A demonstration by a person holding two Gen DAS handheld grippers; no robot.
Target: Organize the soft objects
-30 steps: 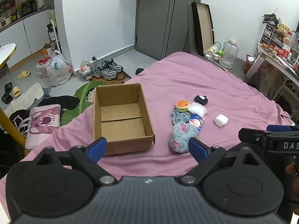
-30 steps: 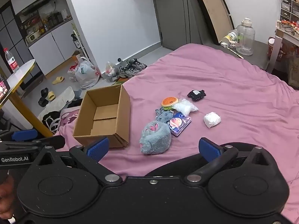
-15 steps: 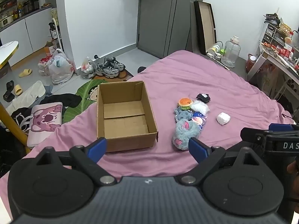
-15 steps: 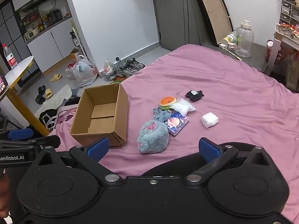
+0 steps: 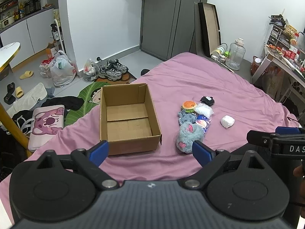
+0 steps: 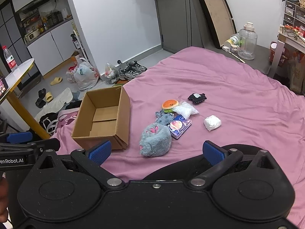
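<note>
An empty open cardboard box (image 5: 127, 120) (image 6: 103, 118) sits on the pink bed (image 5: 209, 87). Right of it lies a cluster of soft things: a grey furry plush (image 5: 188, 137) (image 6: 155, 141), a small grey-blue plush (image 5: 186, 116), a burger toy (image 5: 189, 106) (image 6: 170, 104), a clear bag of white filling (image 5: 205, 109), a blue packet (image 6: 180, 126), a black pouch (image 5: 207, 100) (image 6: 197, 97) and a white wad (image 5: 227, 121) (image 6: 212, 122). My left gripper (image 5: 150, 150) is open and empty, above the bed's near edge before the box. My right gripper (image 6: 156, 151) is open and empty, just short of the grey plush.
The floor left of the bed holds shoes (image 5: 112, 71), plastic bags (image 5: 61, 70), slippers, clothes and a pink cushion (image 5: 47, 124). A round table (image 6: 17, 72) stands at left. A water jug (image 5: 235, 56) and a cluttered desk (image 5: 286, 57) are at right.
Both grippers have shifted slightly, so the box and toys sit a little higher and further right in the left view. Both stay open; nothing on the bed has moved.
</note>
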